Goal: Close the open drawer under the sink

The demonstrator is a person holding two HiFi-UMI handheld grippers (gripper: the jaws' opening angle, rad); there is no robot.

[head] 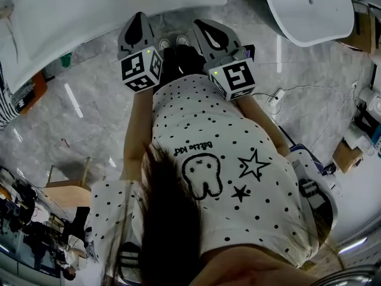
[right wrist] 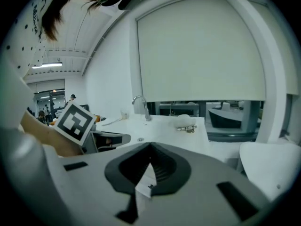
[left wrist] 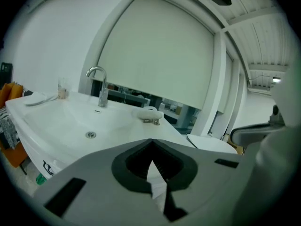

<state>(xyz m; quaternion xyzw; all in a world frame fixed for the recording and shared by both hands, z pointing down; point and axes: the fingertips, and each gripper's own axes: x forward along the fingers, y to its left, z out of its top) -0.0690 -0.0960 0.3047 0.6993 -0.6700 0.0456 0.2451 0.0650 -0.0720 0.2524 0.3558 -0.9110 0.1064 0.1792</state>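
Drawer itself shows in no view; the sink (head: pixel 89 34) lies ahead-left, nearest the left gripper (head: pixel 140 18). It and the right gripper (head: pixel 202 25) are closed and empty.

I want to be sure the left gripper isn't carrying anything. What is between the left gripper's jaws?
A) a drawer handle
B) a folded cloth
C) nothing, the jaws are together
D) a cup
C: in the left gripper view, the left gripper has its jaws closed tip to tip with nothing caught between them, and only the white sink shows beyond.
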